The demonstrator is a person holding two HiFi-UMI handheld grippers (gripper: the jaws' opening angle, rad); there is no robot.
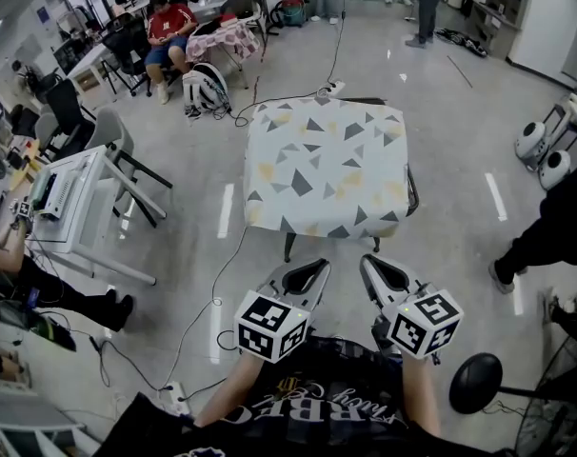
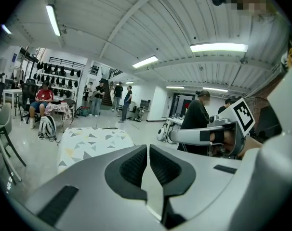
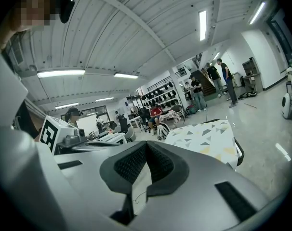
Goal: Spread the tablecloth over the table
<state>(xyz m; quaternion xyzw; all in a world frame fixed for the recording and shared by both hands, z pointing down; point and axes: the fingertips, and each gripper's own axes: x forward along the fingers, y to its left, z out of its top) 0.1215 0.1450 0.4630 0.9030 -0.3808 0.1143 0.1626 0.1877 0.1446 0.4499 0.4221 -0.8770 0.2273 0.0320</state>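
A white tablecloth [image 1: 327,165] printed with grey and yellow triangles lies spread flat over a small table, its edges hanging down the sides. The same tablecloth [image 2: 90,142] shows ahead in the left gripper view and as the tablecloth [image 3: 207,137] in the right gripper view. My left gripper [image 1: 317,267] and right gripper [image 1: 370,261] hover side by side just short of the table's near edge, apart from the cloth. Both are shut with nothing between the pads, as the left gripper [image 2: 147,148] and right gripper [image 3: 146,146] show in their own views.
A dark table leg [image 1: 288,247] shows under the cloth's near edge. A white desk with chairs [image 1: 79,203] stands at left, a seated person [image 1: 167,32] at the far left. A cable [image 1: 224,284] runs over the floor. Someone's dark leg [image 1: 546,241] stands at right beside a black stool [image 1: 476,383].
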